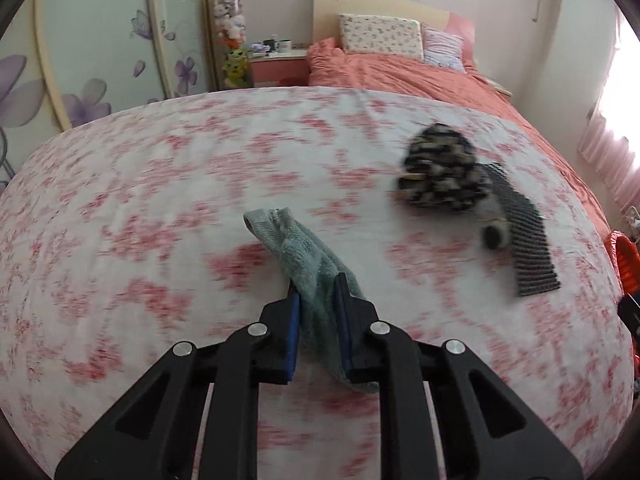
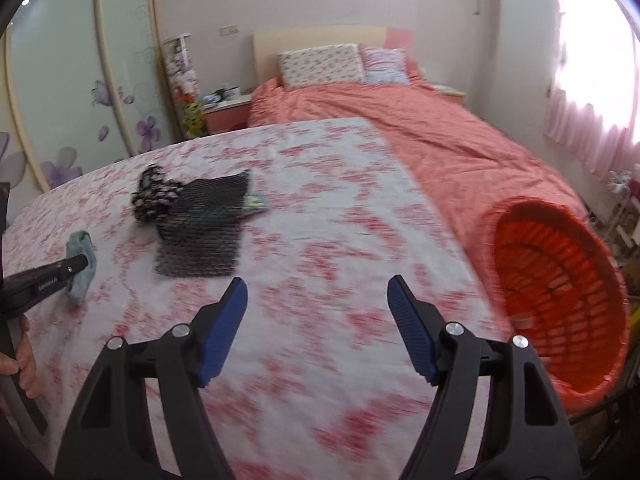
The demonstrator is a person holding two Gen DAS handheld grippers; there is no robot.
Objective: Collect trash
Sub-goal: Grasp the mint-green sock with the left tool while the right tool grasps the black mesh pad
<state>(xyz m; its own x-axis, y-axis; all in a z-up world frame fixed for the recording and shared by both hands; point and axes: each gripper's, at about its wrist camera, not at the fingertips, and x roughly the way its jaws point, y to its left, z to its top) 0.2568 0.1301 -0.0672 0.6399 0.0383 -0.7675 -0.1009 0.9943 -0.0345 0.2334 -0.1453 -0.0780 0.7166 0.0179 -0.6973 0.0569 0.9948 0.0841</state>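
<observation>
My left gripper [image 1: 316, 284] is shut on a teal cloth [image 1: 304, 256] and holds it over the pink-flowered white sheet [image 1: 160, 184]. It also shows at the left of the right wrist view [image 2: 78, 266], with the cloth [image 2: 82, 264] in it. A black-and-white patterned bundle [image 1: 438, 168] and a black mesh sheet [image 1: 524, 248] lie to the right of the left gripper; in the right wrist view they lie ahead to the left, the bundle [image 2: 154, 196] and the mesh [image 2: 204, 232]. My right gripper [image 2: 316, 292] is open and empty above the sheet.
An orange basket [image 2: 560, 288] lies on its side at the right edge of the bed, its mouth facing me. The salmon duvet [image 2: 420, 136] and pillows [image 2: 320, 64] lie beyond. A bedside table [image 1: 278, 66] and wardrobe doors [image 1: 100, 40] stand at the left.
</observation>
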